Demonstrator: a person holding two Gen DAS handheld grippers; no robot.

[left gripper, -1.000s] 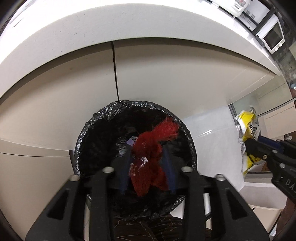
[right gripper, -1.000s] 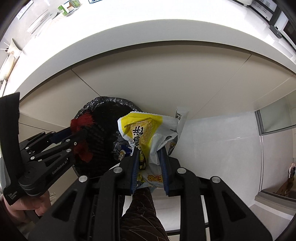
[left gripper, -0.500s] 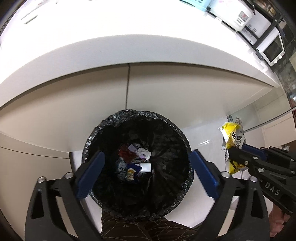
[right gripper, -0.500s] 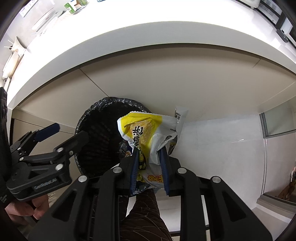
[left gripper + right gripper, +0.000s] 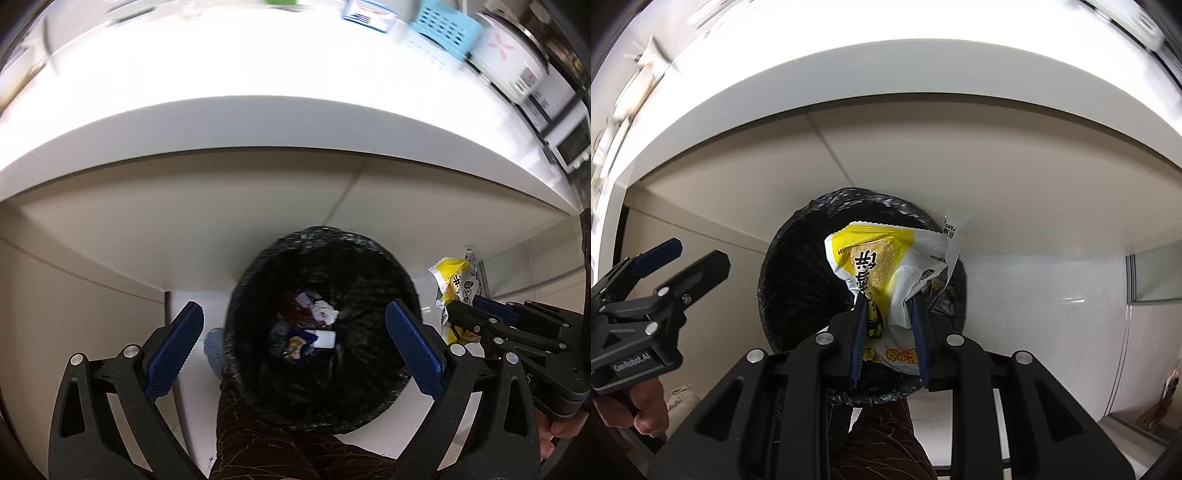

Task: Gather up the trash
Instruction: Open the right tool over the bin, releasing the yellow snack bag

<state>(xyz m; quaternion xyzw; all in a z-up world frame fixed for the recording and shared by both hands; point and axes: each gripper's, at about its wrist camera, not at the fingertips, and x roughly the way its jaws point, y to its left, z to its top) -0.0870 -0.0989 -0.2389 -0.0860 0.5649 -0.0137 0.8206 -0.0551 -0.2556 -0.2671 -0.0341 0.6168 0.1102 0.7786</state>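
Overhead, left gripper gaping empty above bin; right gripper downward, clamped on snack bag.

Bin liner is thin crinkly black plastic, kinda shiny. Snack bag is glossy printed foil-plastic. Counter looks smooth, white, and the gripper pads are textured blue rubber.

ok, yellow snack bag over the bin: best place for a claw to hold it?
Probably the flat lower half of the yellow snack bag, from below, pads across its faces. The right claw already pinches it there; the crumpled top hangs clear above the bin.
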